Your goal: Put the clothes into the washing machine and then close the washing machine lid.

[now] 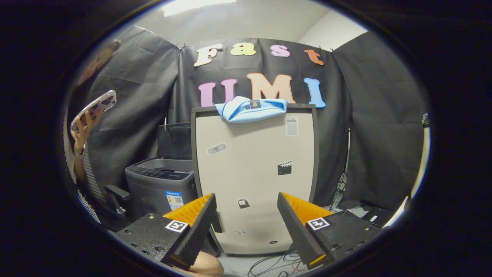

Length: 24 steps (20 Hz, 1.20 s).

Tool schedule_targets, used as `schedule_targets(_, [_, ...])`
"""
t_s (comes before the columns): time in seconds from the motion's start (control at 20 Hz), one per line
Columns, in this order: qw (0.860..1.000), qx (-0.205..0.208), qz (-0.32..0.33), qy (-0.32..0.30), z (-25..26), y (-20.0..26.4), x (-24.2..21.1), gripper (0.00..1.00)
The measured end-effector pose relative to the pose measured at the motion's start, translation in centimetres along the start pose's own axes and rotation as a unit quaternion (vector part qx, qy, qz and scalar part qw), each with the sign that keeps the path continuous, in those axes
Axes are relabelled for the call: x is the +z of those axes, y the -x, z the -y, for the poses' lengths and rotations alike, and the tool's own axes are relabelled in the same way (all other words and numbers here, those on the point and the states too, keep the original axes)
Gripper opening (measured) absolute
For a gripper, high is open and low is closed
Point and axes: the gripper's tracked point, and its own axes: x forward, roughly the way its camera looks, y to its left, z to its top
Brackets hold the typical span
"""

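Gripper [246, 215]: fingers wide apart, nothing between, aimed at beige panel [253, 181].
Blue garment [250, 109]: draped over panel's top edge, well beyond fingers.
Washer [159, 184]: grey, just left of panel, lid [175, 140] raised; drum contents not visible.
Hand with phone [90, 113]: far left of panel.
Cables [275, 265]: floor below panel.

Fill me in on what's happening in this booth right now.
A handheld gripper is held with its fingers open and nothing between them, pointed at a tall beige cabinet ahead. A light blue garment lies draped over the cabinet's top edge, well beyond the fingers and untouched. The grey washing machine stands beside the cabinet with its lid up. A person's hand off to that side holds up a phone. No clothes have been picked up yet.
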Motion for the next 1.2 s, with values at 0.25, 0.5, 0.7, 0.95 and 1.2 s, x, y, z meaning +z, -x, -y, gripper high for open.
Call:
schedule_targets(0.25, [1.000, 0.000, 0.000, 0.000, 0.0, 0.0, 0.0, 0.97])
schedule_targets(0.5, [1.000, -0.015, 0.001, -0.001, 0.6, 0.0, 0.1, 0.97])
schedule_targets(0.7, [0.999, -0.046, -0.005, 0.001, 1.2, -0.6, -0.2, 0.97])
schedule_targets(0.95, [0.998, -0.053, 0.025, -0.016, 0.5, -3.8, 5.3, 0.96])
schedule_targets(1.2, [0.993, -0.063, 0.092, 0.024, 0.6, -8.0, 19.5, 0.96])
